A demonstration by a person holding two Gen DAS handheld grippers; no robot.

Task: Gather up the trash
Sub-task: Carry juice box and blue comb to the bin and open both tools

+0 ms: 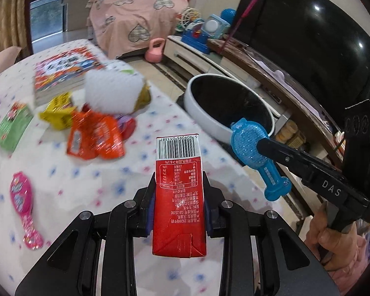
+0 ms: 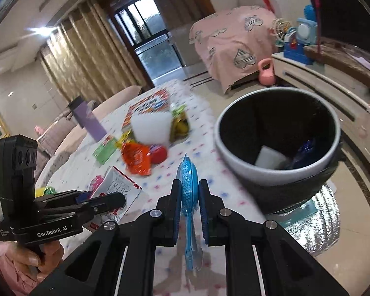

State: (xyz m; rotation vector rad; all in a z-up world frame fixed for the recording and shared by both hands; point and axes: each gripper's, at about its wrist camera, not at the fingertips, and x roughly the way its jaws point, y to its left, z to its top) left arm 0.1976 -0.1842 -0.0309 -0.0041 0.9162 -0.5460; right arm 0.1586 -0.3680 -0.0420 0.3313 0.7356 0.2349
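Right claw (image 2: 189,196) pinched edge-on around blue plastic wrapper (image 2: 188,180), long axis pointing far; trash bin (image 2: 236,157) just far-right, rim near the tips, nearer this claw than the left. Left claw (image 1: 179,182) clamped on red carton (image 1: 178,197), upright, bin (image 1: 204,113) far-right. Inside bin: white piece (image 2: 271,159), probably a dark blue wrapper. More wrappers (image 1: 96,135) left on counter (image 1: 160,128).

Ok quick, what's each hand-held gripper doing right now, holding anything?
Left hand-held gripper: closed on the red milk carton.
Right hand-held gripper: closed on the blue plastic wrapper, next to the bin.
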